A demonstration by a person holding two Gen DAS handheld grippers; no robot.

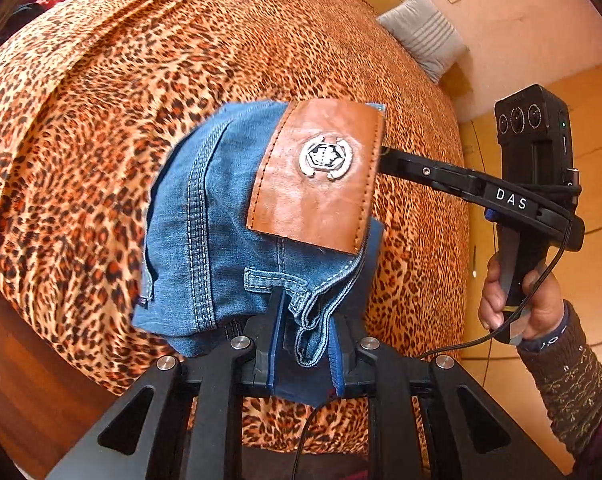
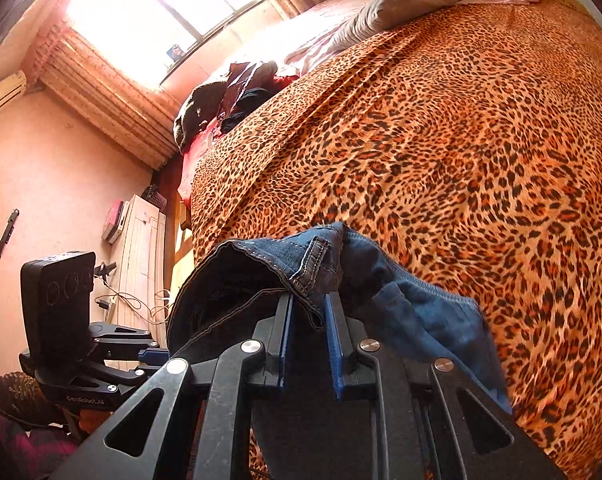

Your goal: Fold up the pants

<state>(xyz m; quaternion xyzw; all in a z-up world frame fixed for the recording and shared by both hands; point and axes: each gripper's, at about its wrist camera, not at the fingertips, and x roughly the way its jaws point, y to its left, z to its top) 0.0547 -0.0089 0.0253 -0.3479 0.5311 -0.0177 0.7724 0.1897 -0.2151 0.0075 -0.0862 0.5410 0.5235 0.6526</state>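
Denim pants (image 1: 205, 216) pinched in both downward-tilted grippers, left (image 1: 307, 344) and right (image 2: 309, 320).

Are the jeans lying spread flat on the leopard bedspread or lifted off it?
Lifted: the jeans hang bunched from the left gripper and right gripper, above the bedspread.

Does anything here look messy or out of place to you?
Mostly no. The jeans hang bunched from both grippers above the leopard bedspread, not yet folded. The one untidy spot is a heap of dark clothes on the bed by the window.
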